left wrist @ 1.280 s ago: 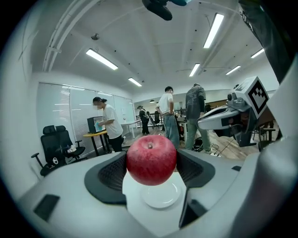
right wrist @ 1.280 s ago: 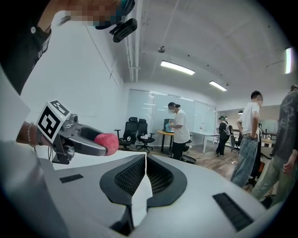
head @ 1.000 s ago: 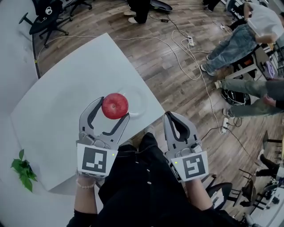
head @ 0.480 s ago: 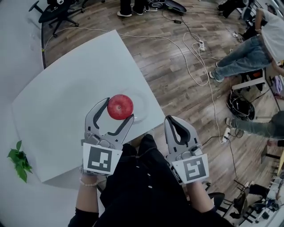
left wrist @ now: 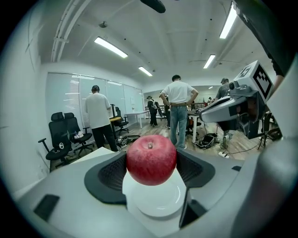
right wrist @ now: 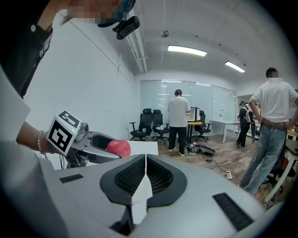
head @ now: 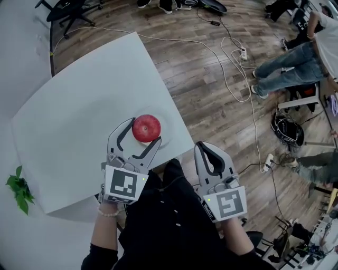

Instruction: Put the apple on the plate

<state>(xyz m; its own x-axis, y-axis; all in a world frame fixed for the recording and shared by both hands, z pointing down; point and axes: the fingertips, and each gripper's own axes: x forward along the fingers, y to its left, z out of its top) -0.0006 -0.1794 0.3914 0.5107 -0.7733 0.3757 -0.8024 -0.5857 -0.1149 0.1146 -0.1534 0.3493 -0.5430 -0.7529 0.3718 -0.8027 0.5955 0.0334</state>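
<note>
Clamps L gripper (head: 143,130) fingers, dark ribbed pads, on either side of round red apple (head: 146,128). Shows glossy skin w/ faint pale speckling, stem dimple toward the top. Hangs over smooth, round white plate (head: 166,131); cannot tell whether touching it. Sits near front R corner of pale matte bench (head: 79,116), close to both edges there. Leaves wide bare surface to L and toward far side of bench. Drops off past R edge to wood-plank floor (head: 211,84), strewn w/ white cables (head: 232,63). Holds R gripper (head: 210,146) off the bench, above person's dark-clothed lap, well apart from apple; fingers pressed together, nothing betw. them. Pokes green leafy plant (head: 18,187) in at lower L, beyond bench edge. Fills far side of room w/ black office chairs (head: 68,8) and other people (head: 285,58).
</note>
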